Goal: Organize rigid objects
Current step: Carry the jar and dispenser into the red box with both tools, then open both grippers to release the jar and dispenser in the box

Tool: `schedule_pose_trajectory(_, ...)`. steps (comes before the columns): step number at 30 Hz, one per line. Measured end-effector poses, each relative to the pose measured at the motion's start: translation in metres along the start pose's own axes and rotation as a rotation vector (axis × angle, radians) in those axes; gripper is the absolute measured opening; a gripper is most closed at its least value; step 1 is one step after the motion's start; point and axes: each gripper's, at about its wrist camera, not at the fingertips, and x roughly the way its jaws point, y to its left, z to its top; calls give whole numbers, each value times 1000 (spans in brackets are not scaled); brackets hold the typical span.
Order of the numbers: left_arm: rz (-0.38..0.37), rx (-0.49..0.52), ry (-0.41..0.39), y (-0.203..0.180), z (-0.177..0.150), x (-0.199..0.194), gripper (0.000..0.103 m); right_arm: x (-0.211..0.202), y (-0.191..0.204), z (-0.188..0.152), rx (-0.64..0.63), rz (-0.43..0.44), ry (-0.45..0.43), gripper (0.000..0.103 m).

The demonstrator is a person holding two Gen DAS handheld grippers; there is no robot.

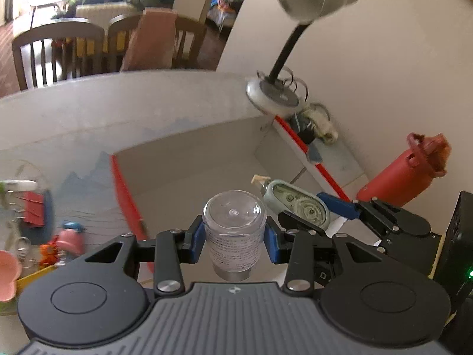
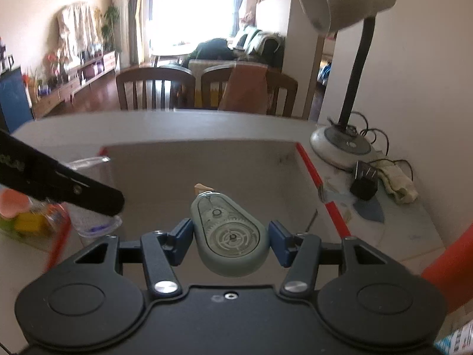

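Bottle (image 1: 234,230) base behind left gripper (image 1: 234,238)

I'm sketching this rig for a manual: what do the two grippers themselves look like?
Both the left gripper and the right gripper are black, with blue finger pads, silver pivot screws, two round discs and linkage bars. The left's body is ribbed grey.

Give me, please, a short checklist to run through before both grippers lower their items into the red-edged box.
1. Left gripper shut on the clear bottle: ok.
2. Right gripper shut on the correction tape dispenser: ok.
3. Both items over the open box: ok.
4. Box floor beneath them free: cannot tell, the held items hide part of it.
5. Grippers apart from each other: ok, though close.
6. Lamp and red bottle outside the box: ok.
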Motion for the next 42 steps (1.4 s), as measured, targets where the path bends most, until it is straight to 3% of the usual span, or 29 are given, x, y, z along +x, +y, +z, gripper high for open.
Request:
schedule_pose_trajectory(8, 69, -9, 122, -8, 13, 74, 40, 31, -8, -2, -117, 4, 89, 55)
schedule_pose_trajectory(17, 115, -27, 228, 3, 18, 122, 40, 60, -13, -1, -162, 23, 155, 55)
schedule_pose_trajectory(31, 168, -18, 315, 11, 30, 162, 40, 73, -20, -2, -184, 54, 197, 53)
schedule_pose_trajectory(42, 187, 16, 327, 1, 30, 173, 42, 58, -34, 4, -106, 74, 162, 63)
